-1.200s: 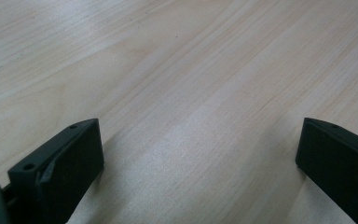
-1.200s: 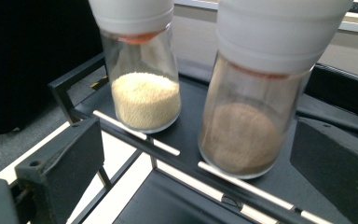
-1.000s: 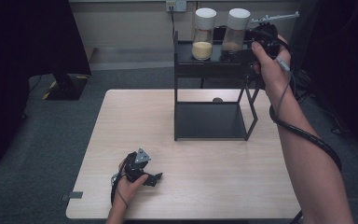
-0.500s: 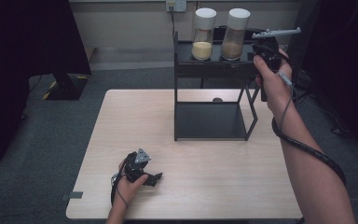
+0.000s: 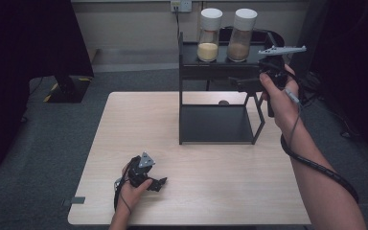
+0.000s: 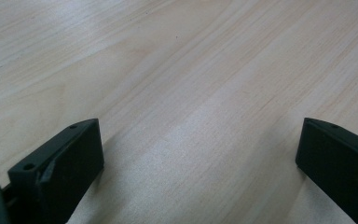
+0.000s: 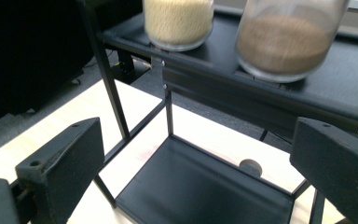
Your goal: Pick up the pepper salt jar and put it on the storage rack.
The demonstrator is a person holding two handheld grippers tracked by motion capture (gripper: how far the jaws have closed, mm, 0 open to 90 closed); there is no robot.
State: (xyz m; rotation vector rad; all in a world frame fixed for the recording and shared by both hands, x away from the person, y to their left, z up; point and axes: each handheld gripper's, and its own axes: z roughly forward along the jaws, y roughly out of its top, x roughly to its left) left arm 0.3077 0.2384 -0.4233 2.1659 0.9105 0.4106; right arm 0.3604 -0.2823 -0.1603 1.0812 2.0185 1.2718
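Change: over the last second the right gripper [image 5: 243, 85] has dropped from beside the brown-filled jar [image 5: 242, 34] to the front edge of the black shelf rack [image 5: 220, 139] and now sits a little lower and further out from it; the left gripper [image 5: 159, 182] has not moved.
Meaning: judged from this, the right hand is lining up on the jars rather than grasping one yet.
Rack: stands at the far right of the wooden table [image 5: 139, 120], with a top tray and a bare lower shelf.
Jars: both white-lidded, upright on the rack's top tray; the yellow-filled jar [image 5: 209, 34] stands left of the brown-filled one, close but apart.
Right gripper: jaws spread wide, nothing between them, touching nothing; in its own view the brown-filled jar [image 7: 286, 37] sits above the gap.
Left gripper: resting low on the table, well in front and left of the rack, jaws wide apart and empty.
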